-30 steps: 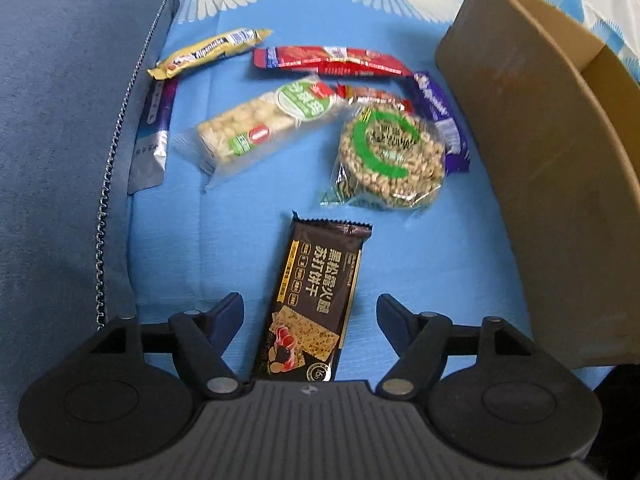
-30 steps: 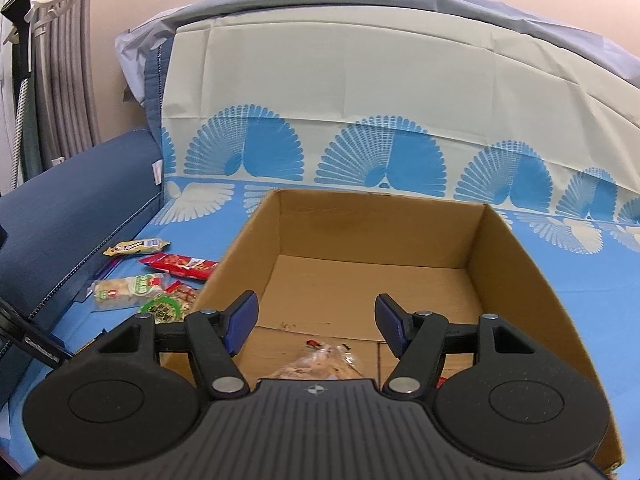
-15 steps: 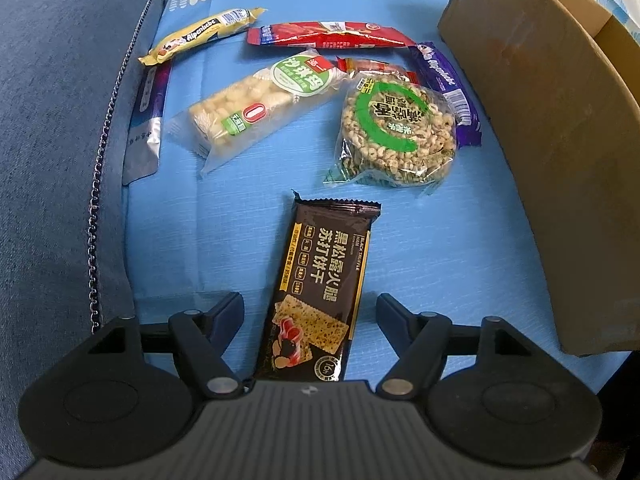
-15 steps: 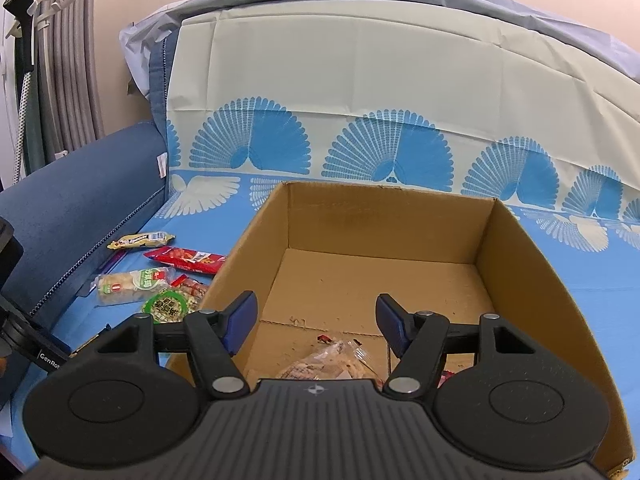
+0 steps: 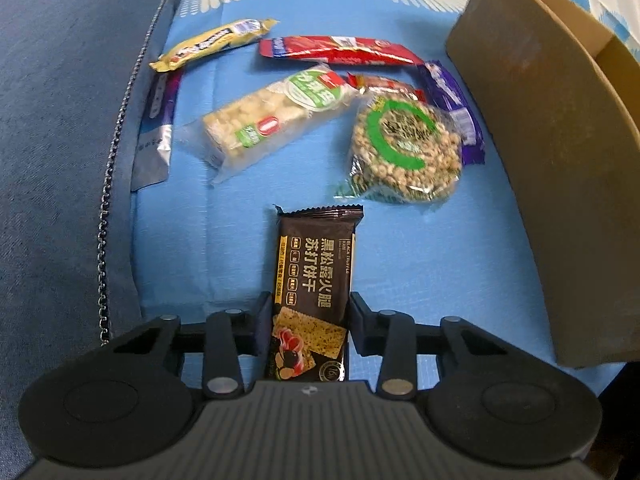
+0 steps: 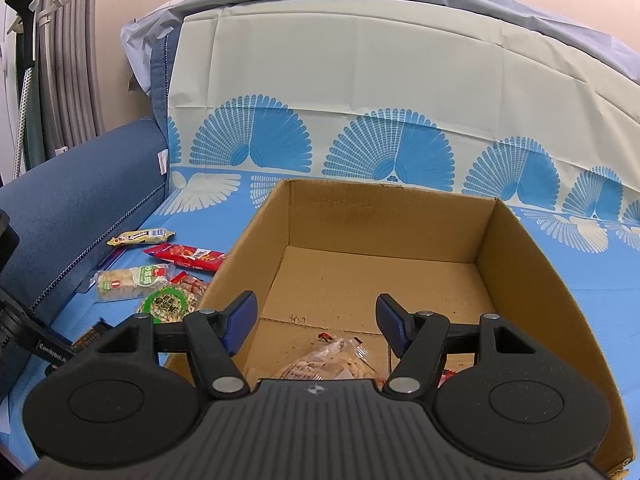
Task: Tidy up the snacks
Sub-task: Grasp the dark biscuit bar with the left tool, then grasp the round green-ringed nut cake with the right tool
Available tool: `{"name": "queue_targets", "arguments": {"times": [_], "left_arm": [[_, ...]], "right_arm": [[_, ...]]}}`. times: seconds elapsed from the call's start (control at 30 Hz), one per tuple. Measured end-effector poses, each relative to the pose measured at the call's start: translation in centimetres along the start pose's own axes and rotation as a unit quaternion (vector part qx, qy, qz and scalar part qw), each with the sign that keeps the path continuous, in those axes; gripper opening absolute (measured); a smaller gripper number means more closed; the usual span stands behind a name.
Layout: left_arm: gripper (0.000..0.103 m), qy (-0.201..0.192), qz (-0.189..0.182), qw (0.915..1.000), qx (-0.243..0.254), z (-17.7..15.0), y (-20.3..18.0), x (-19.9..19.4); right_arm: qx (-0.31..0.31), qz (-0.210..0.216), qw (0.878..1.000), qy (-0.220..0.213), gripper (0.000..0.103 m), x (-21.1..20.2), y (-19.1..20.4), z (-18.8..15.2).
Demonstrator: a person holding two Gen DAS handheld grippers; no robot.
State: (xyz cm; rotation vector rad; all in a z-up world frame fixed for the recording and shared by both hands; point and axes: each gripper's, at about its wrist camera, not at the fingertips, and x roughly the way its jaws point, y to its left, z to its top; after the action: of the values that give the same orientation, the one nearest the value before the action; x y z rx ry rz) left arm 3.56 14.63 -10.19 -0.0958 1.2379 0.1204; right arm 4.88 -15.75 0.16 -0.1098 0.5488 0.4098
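Note:
A black cracker pack (image 5: 316,264) lies lengthwise on the blue sheet, its near end between the fingers of my left gripper (image 5: 310,320). The jaws are closing, and both pads touch the pack's long edges. Beyond it lie a round green puffed-grain pack (image 5: 404,152), a pale rice bar (image 5: 272,120), a red pack (image 5: 340,50), a yellow bar (image 5: 212,44) and a purple bar (image 5: 452,108). My right gripper (image 6: 316,316) hangs open over the near end of the cardboard box (image 6: 380,220), above a clear snack bag (image 6: 320,364) lying on the box floor.
The cardboard box (image 5: 552,160) stands upright to the right of the snacks. A blue sofa arm (image 5: 60,160) with a zip rises on their left, and a silver-purple wrapper (image 5: 156,132) lies against it. A fan-patterned cloth (image 6: 360,92) covers the backrest behind the box.
The left gripper's fingers have come together from wide apart onto the sides of the black cracker pack. The right gripper stays open over the box.

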Motion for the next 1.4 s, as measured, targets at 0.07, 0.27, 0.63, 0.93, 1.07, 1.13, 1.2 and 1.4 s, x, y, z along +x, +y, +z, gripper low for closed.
{"name": "queue_targets", "arguments": {"times": [0.07, 0.27, 0.63, 0.93, 1.07, 1.13, 1.2, 1.4], "left_arm": [[0.043, -0.005, 0.003, 1.0, -0.007, 0.1, 0.3, -0.2], [0.043, -0.014, 0.014, 0.9987, -0.046, 0.6, 1.7, -0.5], [0.044, -0.003, 0.008, 0.9979, -0.065, 0.3, 2.5, -0.3], [0.043, -0.013, 0.007, 0.9962, -0.086, 0.0, 3.6, -0.9], [0.043, -0.016, -0.007, 0.9913, -0.13, -0.1, 5.0, -1.1], [0.043, -0.016, -0.018, 0.9881, -0.152, -0.1, 5.7, -1.2], [0.043, -0.014, -0.026, 0.9858, -0.165, -0.2, 6.1, -1.2], [0.043, -0.008, -0.04, 0.9843, -0.172, -0.5, 6.1, -1.0]], "right_arm": [[0.0, -0.001, 1.0, 0.0, 0.068, 0.0, 0.0, 0.0], [-0.003, -0.004, 1.0, 0.001, 0.068, 0.1, 0.2, 0.0], [0.006, 0.0, 1.0, -0.023, 0.068, -0.8, 0.7, 0.2], [-0.004, 0.033, 0.996, -0.081, 0.068, -2.4, 3.6, 1.0], [-0.02, 0.061, 0.993, -0.098, 0.068, -2.9, 5.9, 2.4], [-0.006, 0.084, 0.993, -0.08, 0.068, -2.4, 7.3, 3.3], [0.009, 0.106, 0.993, -0.053, 0.072, -1.4, 9.2, 4.2], [0.054, 0.098, 0.991, 0.078, 0.082, 5.0, 15.1, 5.3]]}}
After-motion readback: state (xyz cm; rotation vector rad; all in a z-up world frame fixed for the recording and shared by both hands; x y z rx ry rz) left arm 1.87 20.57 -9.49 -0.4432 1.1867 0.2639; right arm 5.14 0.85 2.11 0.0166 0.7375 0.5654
